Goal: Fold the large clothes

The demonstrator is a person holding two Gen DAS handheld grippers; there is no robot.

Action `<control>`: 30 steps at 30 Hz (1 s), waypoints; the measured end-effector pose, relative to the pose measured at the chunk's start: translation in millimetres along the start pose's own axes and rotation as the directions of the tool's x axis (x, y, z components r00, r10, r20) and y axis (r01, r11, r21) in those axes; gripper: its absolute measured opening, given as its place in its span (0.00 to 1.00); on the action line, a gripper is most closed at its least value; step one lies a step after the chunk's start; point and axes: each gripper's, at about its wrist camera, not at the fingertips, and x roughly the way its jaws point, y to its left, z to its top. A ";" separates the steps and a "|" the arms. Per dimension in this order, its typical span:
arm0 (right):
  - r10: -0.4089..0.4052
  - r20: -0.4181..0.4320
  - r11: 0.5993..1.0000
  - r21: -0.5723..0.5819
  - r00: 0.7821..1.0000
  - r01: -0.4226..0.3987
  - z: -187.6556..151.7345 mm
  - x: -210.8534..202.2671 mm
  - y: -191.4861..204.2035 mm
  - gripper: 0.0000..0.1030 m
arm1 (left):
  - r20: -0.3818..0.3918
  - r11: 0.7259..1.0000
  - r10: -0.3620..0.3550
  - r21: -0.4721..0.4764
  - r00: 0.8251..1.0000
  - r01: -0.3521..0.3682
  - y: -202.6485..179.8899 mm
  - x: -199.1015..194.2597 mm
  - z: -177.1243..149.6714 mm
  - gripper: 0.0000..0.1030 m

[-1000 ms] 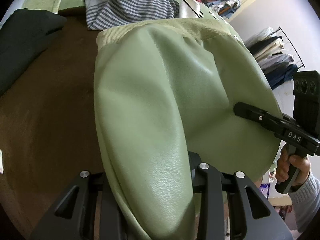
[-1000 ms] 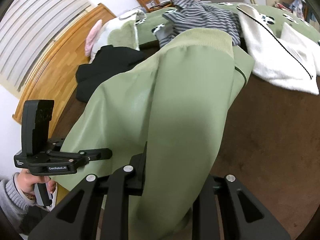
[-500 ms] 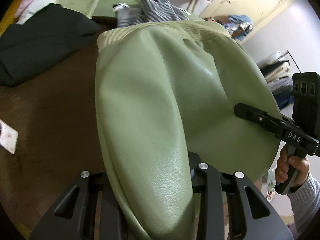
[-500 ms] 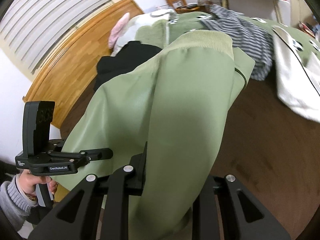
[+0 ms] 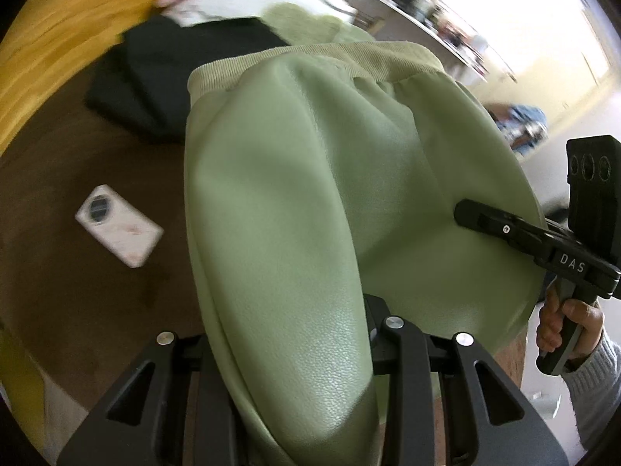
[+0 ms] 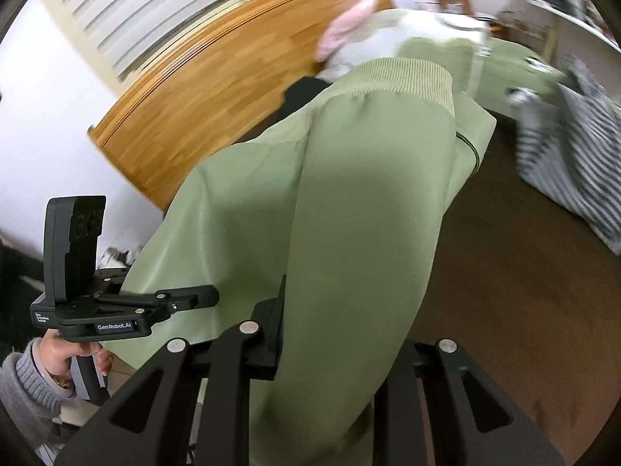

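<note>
Up in the air above the brown bed [image 5: 77,272], the green jacket [image 5: 310,202] hangs stretched between the two claws, with its ribbed hem [image 5: 322,60] at the far end from both cameras. It's a smooth, leathery-looking green, and in the right wrist view the same jacket [image 6: 349,213] drapes in one long fold away from the camera, ribbed band [image 6: 403,77] on top.

The left claw [image 5: 289,372] is pinching a bunched fold of the jacket, fabric squeezed right between its black fingers. The right claw [image 6: 333,372] does the same on its side, clamped on a thick fold. From the left camera you can see the right claw [image 5: 465,209] off to the right of the jacket, biting its edge, with the person's right hand [image 5: 562,326] on the handle, grey knit sleeve showing. From the right camera the left claw [image 6: 209,297] sits at the jacket's left edge, left hand [image 6: 66,353] under it.

Left of the jacket on the bed lies a white phone [image 5: 118,231], camera side up. Beyond the hem there's a black garment [image 5: 163,77] and a pink and white pillow-ish thing [image 5: 217,0], pretty blurry. Right of the jacket in the right wrist view a striped garment [image 6: 574,163] lies on the bed. Behind it all, a wooden headboard [image 6: 217,97] against the wall.
</note>
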 end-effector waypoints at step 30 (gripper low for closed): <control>0.148 -0.240 0.974 -0.134 0.959 -0.184 13.6 338.9 62.0 0.24 | 0.028 0.950 0.167 -0.272 0.986 -0.153 300.2 93.3 -53.8 0.36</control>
